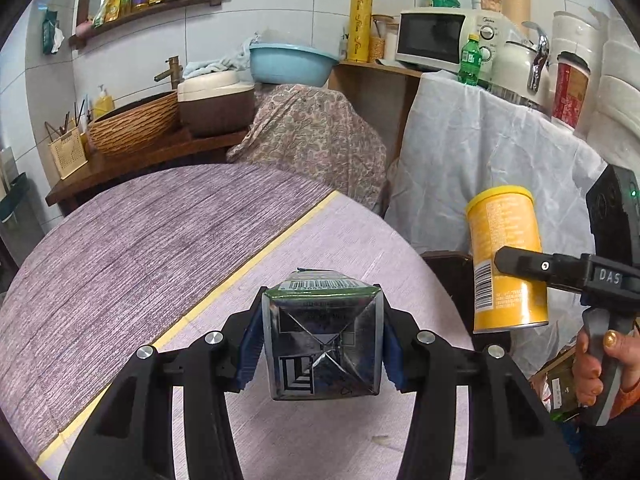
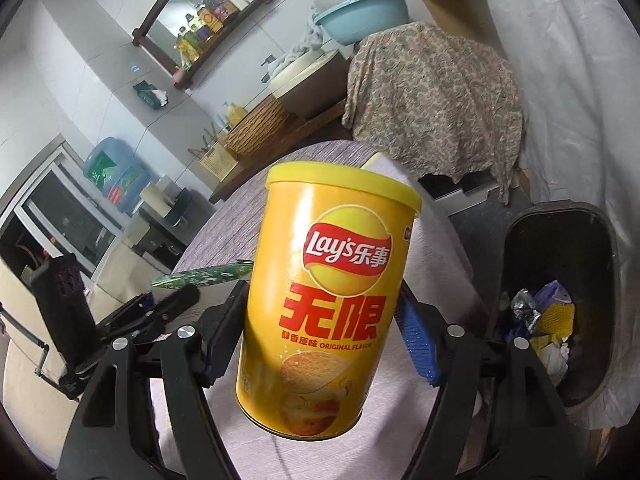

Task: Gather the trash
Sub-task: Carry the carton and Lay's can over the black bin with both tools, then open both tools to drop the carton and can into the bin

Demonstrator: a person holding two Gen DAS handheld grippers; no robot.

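The right gripper (image 2: pixel 320 344) clenches the tilted chip can (image 2: pixel 324 300), the left gripper (image 1: pixel 320 350) the carton (image 1: pixel 322 340); with the bin (image 2: pixel 560 248) right of the jaws, either of the 2 could slip early.

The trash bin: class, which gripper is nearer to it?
Right. The right gripper, holding the chip can, has the trash bin just beside it; the left gripper, holding the carton, is farther off.

Both wrist views look down over the round table (image 1: pixel 160 240), sharing the yellow can (image 2: pixel 324 300) close up.
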